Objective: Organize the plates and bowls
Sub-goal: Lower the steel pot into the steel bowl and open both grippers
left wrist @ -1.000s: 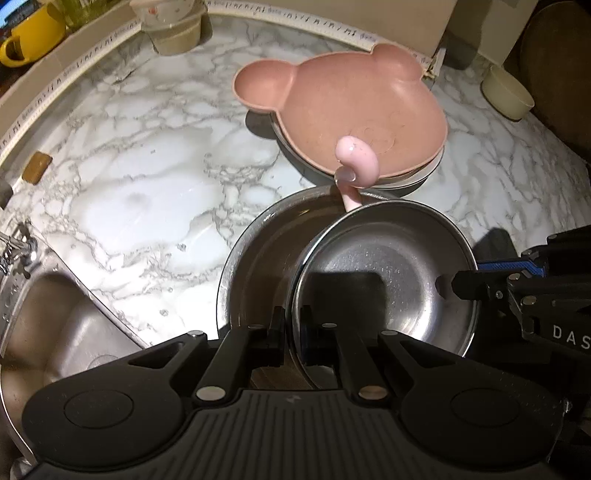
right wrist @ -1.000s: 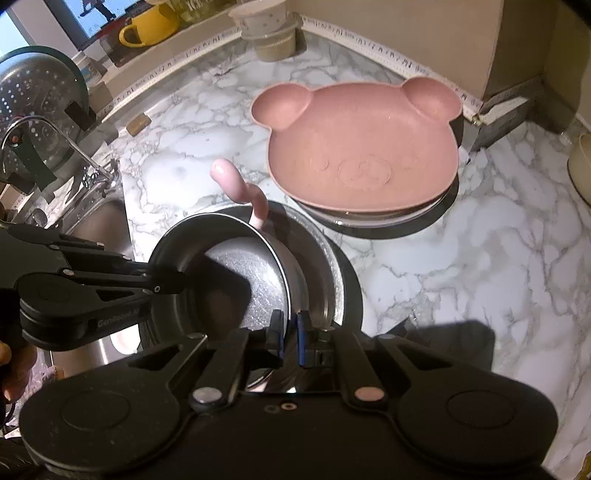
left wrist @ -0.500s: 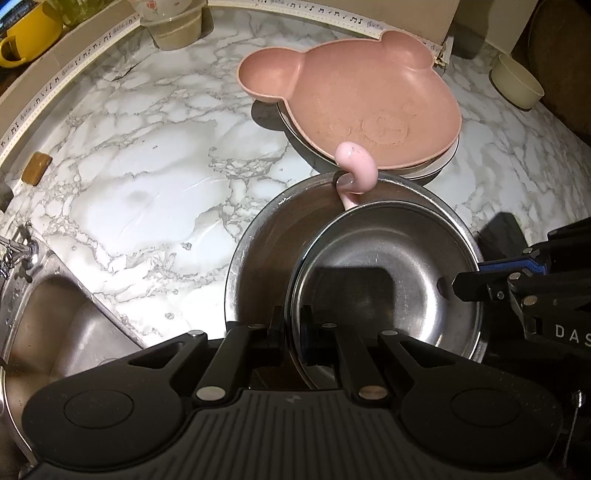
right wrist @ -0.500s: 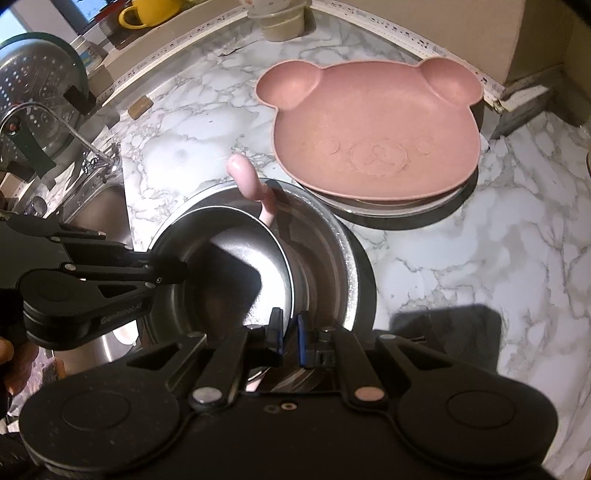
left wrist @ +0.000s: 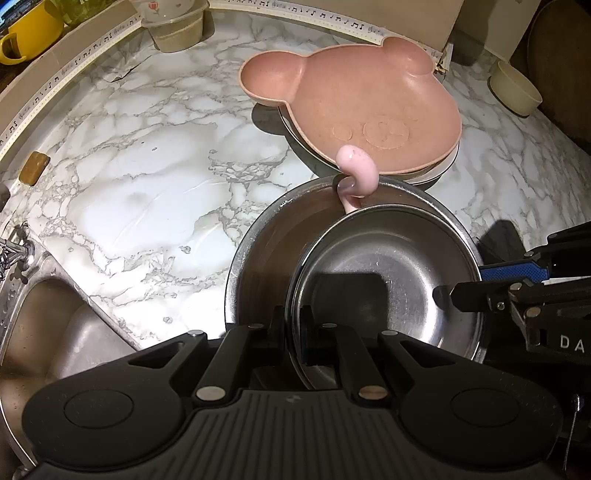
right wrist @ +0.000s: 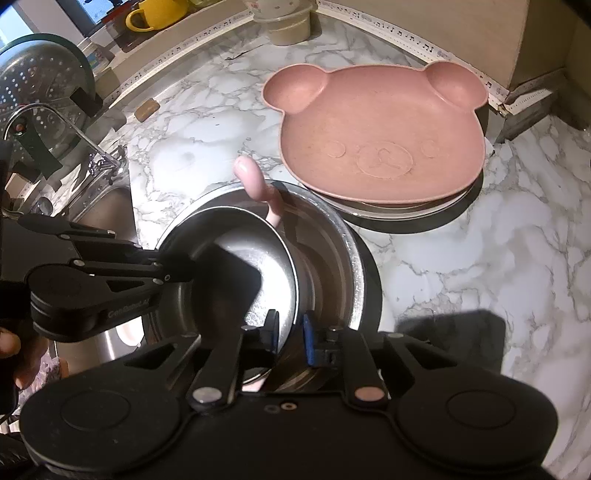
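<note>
A small steel bowl (left wrist: 388,273) with a pink curled handle (left wrist: 356,173) sits inside a larger steel bowl (left wrist: 266,243) on the marble counter. My left gripper (left wrist: 293,325) is shut on the small bowl's near rim. My right gripper (right wrist: 290,332) straddles the rim of the small bowl (right wrist: 236,266) with a visible gap, jaws open; it also shows at the right of the left wrist view (left wrist: 458,291). The larger bowl (right wrist: 332,251) lies just in front of a pink bear-shaped plate (right wrist: 380,136), which rests on a stack of plates (left wrist: 439,170).
A steel sink (left wrist: 44,332) with a tap (right wrist: 55,125) lies at the left. A cream container (left wrist: 177,33), a yellow mug (right wrist: 159,14) and a colander (right wrist: 33,77) stand at the back. A cream bowl (left wrist: 513,88) sits at the far right.
Both bowls have moved toward the pink plate, and the larger bowl now rests on the counter. My right gripper's jaws have opened a little off the rim.
</note>
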